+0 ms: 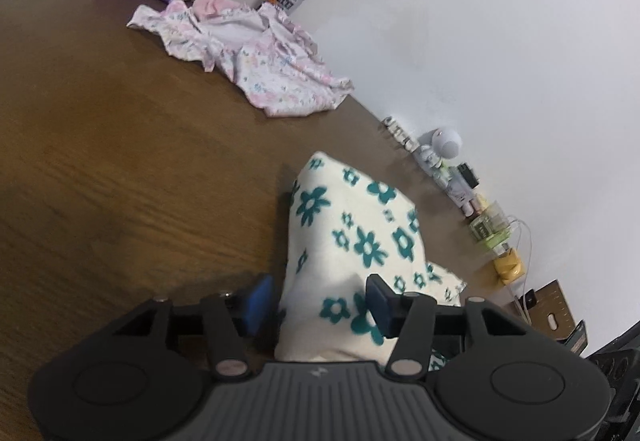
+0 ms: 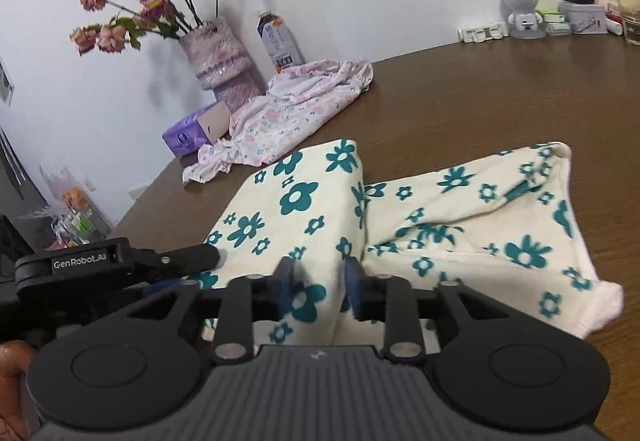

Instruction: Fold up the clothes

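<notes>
Right wrist view: right gripper (image 2: 318,281) fingers pinch the flowered cloth (image 2: 460,217); left gripper (image 1: 318,305) fingers straddle it, grip uncertain. Mid-fold; next, carry toward twelve o'clock.

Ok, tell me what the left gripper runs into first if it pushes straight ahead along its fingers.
The left gripper already has the cream cloth with teal flowers between its fingers, so it would meet more of that cloth first. Beyond it lie bare table and, probably, the wall; depth is unclear.

Both wrist views look down close, sharing floral garment (image 1: 352,233) (overlapping).
</notes>
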{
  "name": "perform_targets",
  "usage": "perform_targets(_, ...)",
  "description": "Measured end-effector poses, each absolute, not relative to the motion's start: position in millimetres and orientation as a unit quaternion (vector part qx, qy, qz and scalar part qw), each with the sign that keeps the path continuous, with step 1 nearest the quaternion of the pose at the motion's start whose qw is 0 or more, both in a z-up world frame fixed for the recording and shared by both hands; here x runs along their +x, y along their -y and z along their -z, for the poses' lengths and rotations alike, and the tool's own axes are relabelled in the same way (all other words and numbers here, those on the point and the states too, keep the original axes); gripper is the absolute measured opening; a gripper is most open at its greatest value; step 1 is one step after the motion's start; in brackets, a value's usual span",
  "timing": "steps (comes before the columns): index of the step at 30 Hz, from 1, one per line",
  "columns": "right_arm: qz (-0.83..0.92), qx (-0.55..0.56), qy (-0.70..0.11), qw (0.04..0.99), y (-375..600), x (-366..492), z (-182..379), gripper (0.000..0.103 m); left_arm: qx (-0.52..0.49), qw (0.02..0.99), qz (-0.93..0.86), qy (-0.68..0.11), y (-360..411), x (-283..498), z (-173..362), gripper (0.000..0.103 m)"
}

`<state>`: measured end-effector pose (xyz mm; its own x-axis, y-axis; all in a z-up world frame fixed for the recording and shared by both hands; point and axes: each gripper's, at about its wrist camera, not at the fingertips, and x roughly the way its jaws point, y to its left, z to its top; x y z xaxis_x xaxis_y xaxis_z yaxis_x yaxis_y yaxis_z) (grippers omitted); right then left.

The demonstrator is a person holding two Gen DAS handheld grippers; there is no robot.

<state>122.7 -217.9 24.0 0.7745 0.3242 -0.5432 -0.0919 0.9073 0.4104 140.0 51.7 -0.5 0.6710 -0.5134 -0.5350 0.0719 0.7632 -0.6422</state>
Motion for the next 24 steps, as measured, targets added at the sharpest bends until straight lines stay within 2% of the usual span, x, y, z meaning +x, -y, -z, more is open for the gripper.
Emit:
perform_targets(2, -0.111, 0.185, -0.321, 0.922, 221.4, 120.2, -21.0, 0.029, -0.289, 0.865, 0.177, -0.371, -46.4, 139.4, 2.0, 0.045)
perform_targets(4, -0.126, 0.199, -0.336, 0.912, 220.6, 124.7, -11.6, 0.015, -0.299, 0.863, 0.174, -0.369, -50.0, 140.0, 2.4, 0.048)
perform_targets(6, -0.122, 0.194, -0.332, 0.915, 218.4, 123.5, -11.0, 0.015, -0.313, 0.862, 0.162, -0.366, -55.4, 141.6, 3.5, 0.053)
perform_targets(8, -0.121, 0.193, -0.330, 0.916, 219.2, 121.1, -13.7, 0.021, -0.318, 0.865, 0.152, -0.356, -59.3, 144.2, 4.3, 0.054)
perform_targets(11, -0.126, 0.201, -0.319, 0.918, 228.0, 110.2, -17.2, 0.030, -0.316, 0.862, 0.164, -0.362, -56.4, 156.9, 5.7, 0.044)
perform_targets(12, -0.126, 0.201, -0.318, 0.918, 230.6, 106.3, -17.4, 0.030, -0.316, 0.860, 0.167, -0.365, -55.0, 161.1, 6.3, 0.039)
perform_targets(13, -0.125, 0.201, -0.319, 0.918, 233.1, 103.0, -17.1, 0.031, -0.316, 0.858, 0.170, -0.367, -53.9, 163.4, 7.0, 0.029)
perform_targets(15, -0.122, 0.199, -0.318, 0.919, 238.6, 97.8, -18.1, 0.032, -0.302, 0.864, 0.172, -0.363, -50.2, 162.7, 5.5, 0.026)
perform_targets(16, -0.121, 0.199, -0.317, 0.919, 241.4, 95.3, -18.5, 0.033, -0.288, 0.871, 0.173, -0.359, -47.5, 161.2, 2.7, 0.019)
perform_targets(19, -0.109, 0.195, -0.314, 0.923, 252.7, 88.7, -19.8, 0.034, -0.238, 0.893, 0.164, -0.346, -33.8, 157.1, -11.9, 0.014)
perform_targets(24, -0.087, 0.202, -0.315, 0.923, 270.2, 88.3, -16.2, 0.035, -0.165, 0.919, 0.154, -0.322, -9.7, 154.7, -36.8, 0.012)
